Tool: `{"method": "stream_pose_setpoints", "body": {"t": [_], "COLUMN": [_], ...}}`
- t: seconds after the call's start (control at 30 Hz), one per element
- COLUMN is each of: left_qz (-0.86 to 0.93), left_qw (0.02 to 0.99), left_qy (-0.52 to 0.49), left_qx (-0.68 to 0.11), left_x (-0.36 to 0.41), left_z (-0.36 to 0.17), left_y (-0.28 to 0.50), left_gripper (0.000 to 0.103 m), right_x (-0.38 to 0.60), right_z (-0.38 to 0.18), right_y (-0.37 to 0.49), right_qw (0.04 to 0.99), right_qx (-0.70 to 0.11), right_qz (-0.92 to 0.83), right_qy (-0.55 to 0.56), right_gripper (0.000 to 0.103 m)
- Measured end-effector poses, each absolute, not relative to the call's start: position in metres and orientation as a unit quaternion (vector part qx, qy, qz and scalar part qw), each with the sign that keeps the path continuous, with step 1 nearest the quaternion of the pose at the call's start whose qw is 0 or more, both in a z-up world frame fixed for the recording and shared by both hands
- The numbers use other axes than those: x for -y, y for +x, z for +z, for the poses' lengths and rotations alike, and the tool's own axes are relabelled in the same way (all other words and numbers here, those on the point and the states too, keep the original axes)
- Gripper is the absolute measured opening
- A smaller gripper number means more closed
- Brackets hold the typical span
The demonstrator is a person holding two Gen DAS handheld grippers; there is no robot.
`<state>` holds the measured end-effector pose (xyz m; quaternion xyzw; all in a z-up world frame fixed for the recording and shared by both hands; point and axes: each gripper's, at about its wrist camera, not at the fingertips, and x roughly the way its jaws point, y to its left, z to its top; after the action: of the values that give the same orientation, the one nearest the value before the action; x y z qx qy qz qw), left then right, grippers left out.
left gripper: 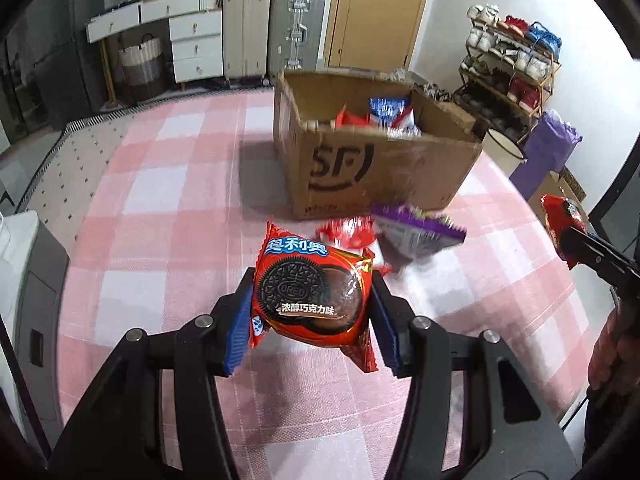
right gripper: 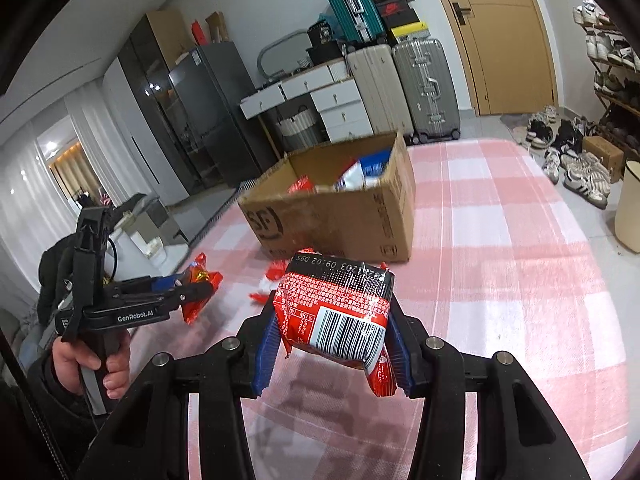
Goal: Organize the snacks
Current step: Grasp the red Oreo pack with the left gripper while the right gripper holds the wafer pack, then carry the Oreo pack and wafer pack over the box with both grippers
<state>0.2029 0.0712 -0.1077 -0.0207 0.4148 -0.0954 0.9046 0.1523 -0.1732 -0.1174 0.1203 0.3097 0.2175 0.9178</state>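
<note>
My left gripper (left gripper: 312,300) is shut on a red Oreo packet (left gripper: 310,294) and holds it above the pink checked tablecloth (left gripper: 160,240). My right gripper (right gripper: 332,320) is shut on a red snack packet (right gripper: 340,312) with its barcode side towards the camera. An open cardboard box (left gripper: 372,168) marked SF stands ahead and holds several snack packets (left gripper: 388,114). A red packet (left gripper: 348,234) and a purple packet (left gripper: 416,232) lie on the cloth in front of the box. The box also shows in the right wrist view (right gripper: 340,212).
Suitcases (left gripper: 272,36) and a white drawer unit (left gripper: 196,46) stand behind the table. A shoe rack (left gripper: 508,64) is at the right, with a purple bag (left gripper: 548,152) and a bin (left gripper: 506,150). The left gripper (right gripper: 196,288) with its red packet shows in the right wrist view.
</note>
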Motion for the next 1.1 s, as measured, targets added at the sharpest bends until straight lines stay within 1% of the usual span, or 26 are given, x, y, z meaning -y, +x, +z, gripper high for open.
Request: {"method": "stream_pose_setpoints", "body": {"t": [0.2,0.67,0.9,1.1], "left_qz": [-0.112,-0.156,-0.172,-0.172], "left_qw": [0.916,0.923,0.921,0.915], "left_qy": [-0.023,-0.008,0.001,0.016], "left_qx": [-0.386,-0.353,-0.35,-0.364], "left_x": [-0.073,-0.064,-0.053,-0.041], "left_z": [-0.068,0.018,0.042,0.048], "left_y": [0.203,0.242,0.273,0.311], "left_gripper": [0.05,0.05,0.05,0.05], "right_x": [0.181,0.171,0.162,0.152], "right_z": [-0.083,0.007,0.034,0.047], "right_y": [0.157,0.184,0.212,0.246], "right_qw": [0.923,0.936,0.936,0.933], "right_qx": [-0.287,-0.238,-0.232,-0.24], "right_qz": [0.229,0.252,0.259,0.262], "right_qy": [0.115,0.065,0.052,0.051], "right_gripper": [0.048,0.047,0.047,0.048]}}
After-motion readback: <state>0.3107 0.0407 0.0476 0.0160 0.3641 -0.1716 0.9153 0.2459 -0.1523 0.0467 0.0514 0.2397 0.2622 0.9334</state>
